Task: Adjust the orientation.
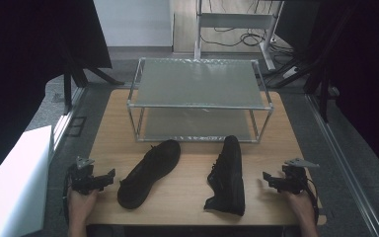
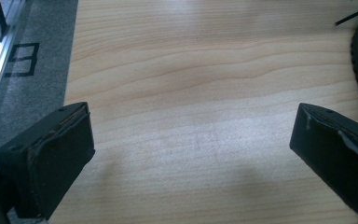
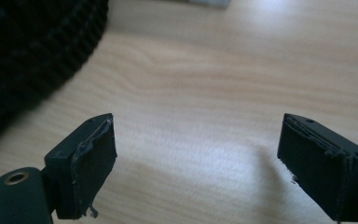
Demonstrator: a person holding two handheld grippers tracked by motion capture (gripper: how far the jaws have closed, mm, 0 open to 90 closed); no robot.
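Pale wood table [image 1: 187, 195] carries a wire two-tier rack [image 1: 200, 101] at its far edge. Nearer, two black shoes lie apart: left shoe [image 1: 148, 173] angled, right shoe [image 1: 227, 175] lengthwise, bare wood between. The left gripper [image 1: 109, 176] and right gripper [image 1: 267, 177] hover near the side edges, jaws spread wide, gripping nothing.

We see two-tier rack [image 1: 200, 101] at table's [image 1: 187, 197] far side; left shoe [image 1: 149, 173] and right shoe [image 1: 228, 175] on table before it, well apart. Left gripper [image 1: 109, 175] left of left shoe, right gripper [image 1: 267, 178] right of right shoe.
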